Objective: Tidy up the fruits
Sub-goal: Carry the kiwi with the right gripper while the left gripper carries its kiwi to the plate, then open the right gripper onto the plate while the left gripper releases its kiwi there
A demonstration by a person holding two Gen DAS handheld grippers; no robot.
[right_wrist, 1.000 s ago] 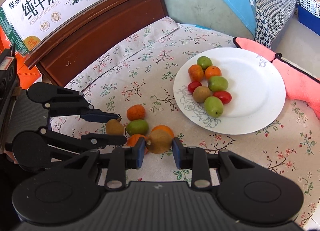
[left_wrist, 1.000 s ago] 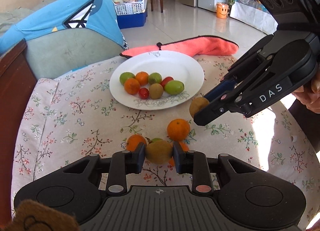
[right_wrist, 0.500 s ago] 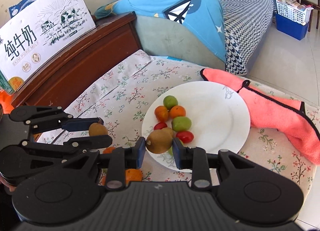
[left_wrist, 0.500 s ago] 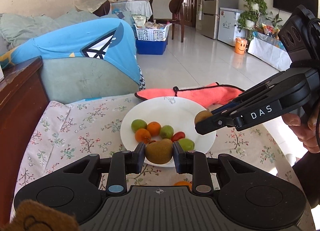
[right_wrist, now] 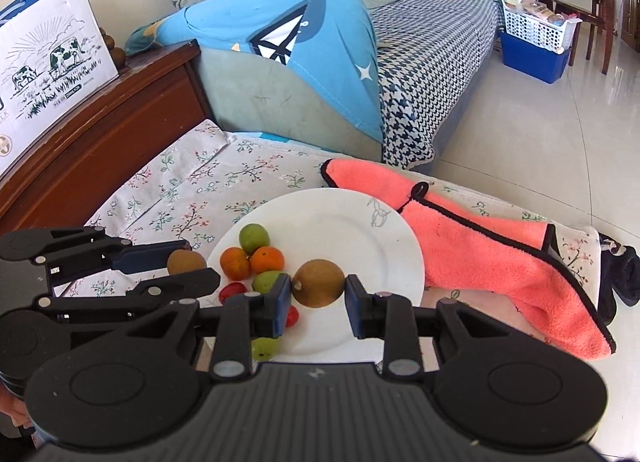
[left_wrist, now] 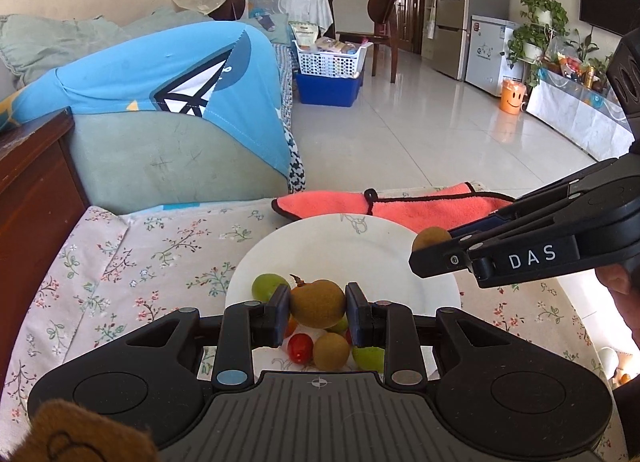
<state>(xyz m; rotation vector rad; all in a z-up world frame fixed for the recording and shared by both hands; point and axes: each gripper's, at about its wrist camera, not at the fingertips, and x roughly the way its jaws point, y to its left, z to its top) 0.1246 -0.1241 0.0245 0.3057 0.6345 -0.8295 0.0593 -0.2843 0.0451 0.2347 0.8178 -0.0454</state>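
A white plate (left_wrist: 360, 250) (right_wrist: 352, 230) on the flowered cloth holds several small fruits: green, orange, red and one brown kiwi (left_wrist: 331, 350). My left gripper (left_wrist: 317, 308) is shut on a brown kiwi (left_wrist: 318, 303) and holds it above the plate's near-left fruit cluster; it also shows in the right wrist view (right_wrist: 188, 264) with its kiwi (right_wrist: 185, 261). My right gripper (right_wrist: 318, 290) is shut on another brown kiwi (right_wrist: 318, 283) over the plate's middle; in the left wrist view this gripper (left_wrist: 430, 250) holds its kiwi (left_wrist: 431, 238) above the plate's right rim.
A pink towel (right_wrist: 480, 246) (left_wrist: 400, 206) lies just behind and right of the plate. A dark wooden headboard (right_wrist: 100, 122) with a milk carton box (right_wrist: 44, 62) stands at the left. A sofa with blue fabric (left_wrist: 160, 82) is behind the table.
Both grippers have lifted their kiwis off the cloth and carried them forward over the plate. The loose oranges on the cloth have dropped out of view.
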